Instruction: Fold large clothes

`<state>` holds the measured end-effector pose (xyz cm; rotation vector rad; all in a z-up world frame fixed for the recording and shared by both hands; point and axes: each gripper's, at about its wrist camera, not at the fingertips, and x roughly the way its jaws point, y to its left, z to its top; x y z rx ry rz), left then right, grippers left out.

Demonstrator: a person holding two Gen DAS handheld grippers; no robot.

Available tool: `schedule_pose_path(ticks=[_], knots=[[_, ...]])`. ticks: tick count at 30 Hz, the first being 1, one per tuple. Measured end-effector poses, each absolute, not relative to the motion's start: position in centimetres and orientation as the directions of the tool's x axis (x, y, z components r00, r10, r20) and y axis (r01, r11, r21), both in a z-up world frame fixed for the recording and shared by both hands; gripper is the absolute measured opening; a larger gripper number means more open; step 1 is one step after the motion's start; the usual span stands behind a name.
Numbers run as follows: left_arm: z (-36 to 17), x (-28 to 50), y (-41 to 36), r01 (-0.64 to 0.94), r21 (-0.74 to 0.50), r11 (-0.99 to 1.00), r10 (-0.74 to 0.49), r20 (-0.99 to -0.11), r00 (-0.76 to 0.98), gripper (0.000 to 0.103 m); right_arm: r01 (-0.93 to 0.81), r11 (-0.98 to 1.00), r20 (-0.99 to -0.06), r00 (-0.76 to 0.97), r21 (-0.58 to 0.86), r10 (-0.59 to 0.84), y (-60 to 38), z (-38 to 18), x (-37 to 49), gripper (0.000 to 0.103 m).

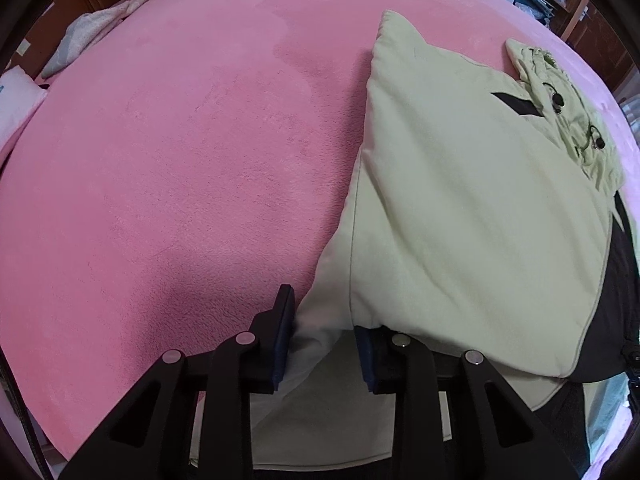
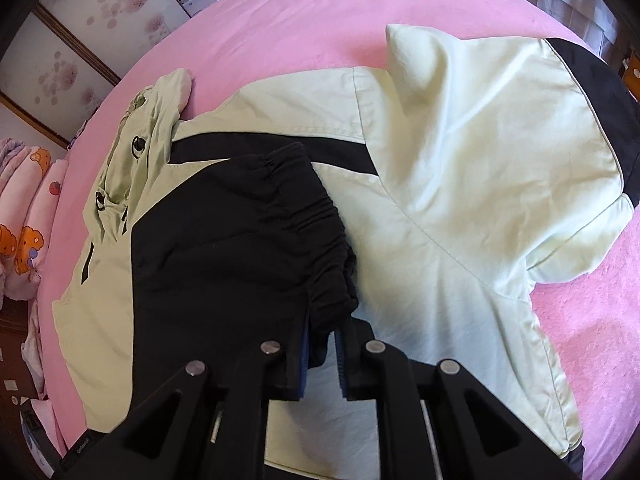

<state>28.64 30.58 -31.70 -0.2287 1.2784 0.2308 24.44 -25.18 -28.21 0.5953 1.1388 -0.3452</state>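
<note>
Pink plush bed cover [image 1: 180, 160]: spread wide, underlies everything.
Pale green and black hooded jacket [image 2: 460, 184]: lies flat on the cover, hood [image 2: 140, 140] at the far edge, one sleeve folded over its body.
Black elastic sleeve cuff [image 2: 304, 216]: pinched in the right gripper [image 2: 322, 360], jaws nearly together.
Left gripper [image 1: 324, 344]: jaws partly apart, jacket's pale edge between them; grip uncertain.

We see both views bright and evenly lit; soft shadow lies just beside the left gripper [image 1: 324, 340]; fisheye bending darkens our corners.
</note>
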Motion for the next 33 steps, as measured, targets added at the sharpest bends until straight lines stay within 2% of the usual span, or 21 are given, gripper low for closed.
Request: schedule_pose_path(ticks=[3, 11, 15, 19, 24, 26, 28, 31, 33], knots=[[-30.8, 28.0, 31.2, -0.295, -0.089, 0.951, -0.003, -0.96, 0.28, 0.028, 0.547, 0.795, -0.92, 0.389, 0.261, 0.034, -25.1, -27.5, 24.0, 0.014], [-26.5, 25.5, 29.1, -0.234, -0.088, 0.968, -0.015, -0.955, 0.296, 0.028, 0.496, 0.85, -0.933, 0.36, 0.175, -0.018, -23.4, -25.1, 22.4, 0.018], [-25.6, 24.1, 26.9, -0.213, -0.166, 0.963, -0.095, -0.947, 0.307, 0.028, 0.476, 0.873, -0.928, 0.363, 0.108, -0.083, -22.6, -23.7, 21.3, 0.04], [-25.8, 24.3, 24.7, -0.19, -0.228, 0.955, -0.166, -0.941, 0.295, 0.028, 0.473, 0.875, -0.909, 0.403, 0.103, -0.111, -22.8, -22.7, 20.4, 0.041], [-26.3, 25.0, 21.0, -0.112, -0.286, 0.951, -0.248, -0.93, 0.269, 0.028, 0.463, 0.868, -0.902, 0.429, 0.179, -0.043, -22.5, -22.5, 20.2, 0.041], [-26.4, 25.2, 19.5, -0.079, -0.312, 0.947, -0.282, -0.924, 0.26, 0.028, 0.437, 0.874, -0.897, 0.442, 0.213, -0.002, -21.4, -22.7, 20.3, 0.038], [-26.6, 25.8, 17.9, -0.047, -0.333, 0.942, -0.311, -0.916, 0.252, 0.028, 0.379, 0.893, -0.895, 0.442, 0.242, 0.055, -19.6, -23.2, 20.7, 0.018], [-27.4, 26.6, 16.5, -0.021, -0.348, 0.937, -0.336, -0.917, 0.216, 0.028, 0.29, 0.902, -0.877, 0.45, 0.321, 0.167, -16.7, -24.0, 21.0, 0.004], [-28.1, 27.1, 15.7, -0.013, -0.352, 0.936, -0.343, -0.92, 0.189, 0.027, 0.219, 0.896, -0.856, 0.448, 0.385, 0.258, -14.7, -24.5, 21.2, 0.002]])
